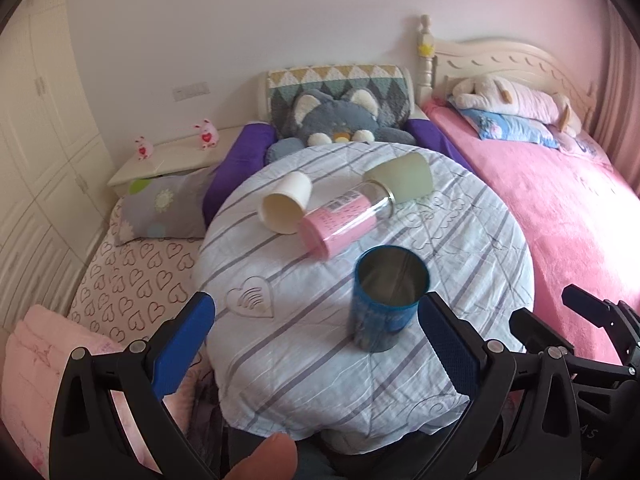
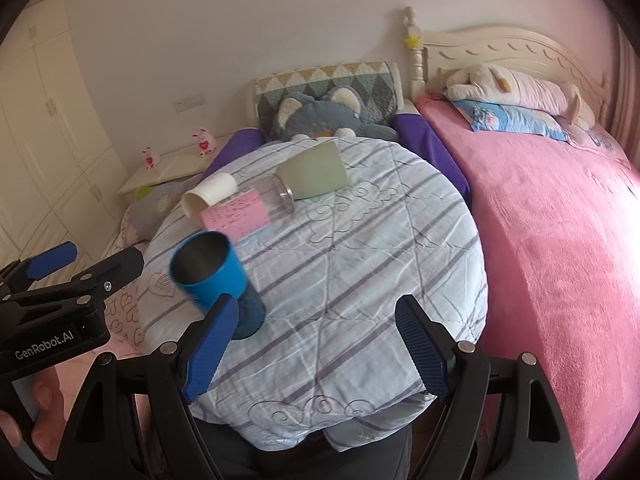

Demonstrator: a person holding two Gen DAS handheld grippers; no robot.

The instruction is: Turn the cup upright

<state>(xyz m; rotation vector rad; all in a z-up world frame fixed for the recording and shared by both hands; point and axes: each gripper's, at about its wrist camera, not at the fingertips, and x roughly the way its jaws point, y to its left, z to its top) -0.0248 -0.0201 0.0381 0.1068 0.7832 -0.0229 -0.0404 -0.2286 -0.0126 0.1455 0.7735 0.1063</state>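
Note:
A blue metal cup [image 1: 384,300] stands upright on the round table's striped cloth [image 1: 460,248], mouth up; it also shows in the right wrist view [image 2: 216,276]. My left gripper [image 1: 316,340] is open and empty, its fingers set wide, the cup just ahead near the right finger [image 1: 448,344]. My right gripper [image 2: 316,344] is open and empty, the cup beside its left finger [image 2: 212,348]. A white cup [image 1: 286,202], a pink-sleeved glass bottle [image 1: 344,218] and a green cup [image 1: 402,178] lie on their sides farther back.
A pink-covered bed [image 1: 560,208] lies right of the table. A grey cat plush [image 1: 336,120] and purple cushions [image 1: 236,160] sit behind it. A heart-print mattress [image 1: 132,276] and nightstand [image 1: 168,160] are to the left.

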